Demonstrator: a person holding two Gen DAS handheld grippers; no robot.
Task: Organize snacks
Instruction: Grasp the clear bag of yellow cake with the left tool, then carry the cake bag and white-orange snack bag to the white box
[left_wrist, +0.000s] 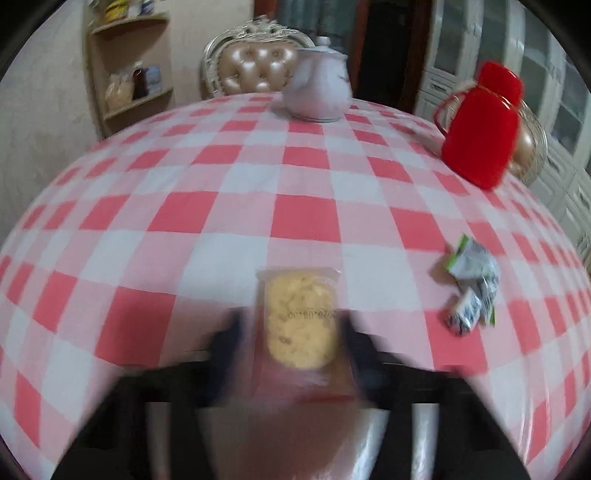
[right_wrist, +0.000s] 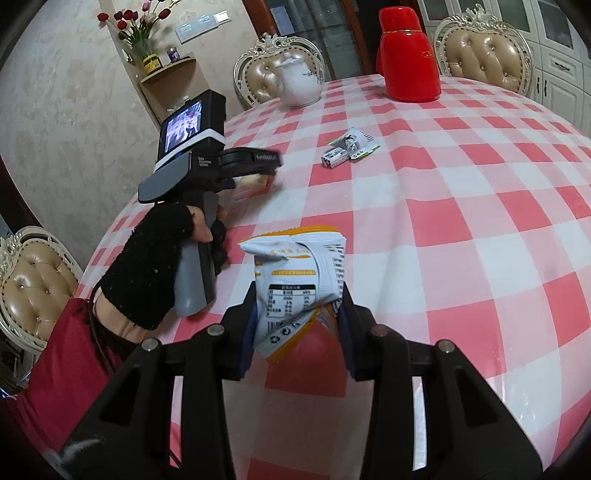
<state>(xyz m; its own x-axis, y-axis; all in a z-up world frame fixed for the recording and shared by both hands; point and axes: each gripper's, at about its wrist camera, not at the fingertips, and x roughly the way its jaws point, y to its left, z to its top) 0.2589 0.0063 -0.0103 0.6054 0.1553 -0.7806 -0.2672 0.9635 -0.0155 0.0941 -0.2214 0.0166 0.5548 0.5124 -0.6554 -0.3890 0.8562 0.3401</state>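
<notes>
Left tongs: the left gripper is blurred in its own view; its fingers stand on either side of a clear plastic packet of yellow crumbly biscuit and appear to pinch it, packet edges meeting the pads.
Biscuit packet axis: long axis runs straight out along the fingers, far end toward the upper middle of the left view.
Right tongs: the right gripper is pressed onto a white and orange printed snack pouch, crumpling its lower half; the pouch stands up out of the fingers, above the red and white checked tablecloth.
Loose snacks: a small heap of crumpled white and green wrappers lies on the cloth, right of centre in the left view, upper middle in the right view.
Key relation: the heap lies ahead of both tongs and apart from both; which is nearer, cannot tell.
Judgement: both tongs are loaded, so either must set down its packet before taking the heap.
</notes>
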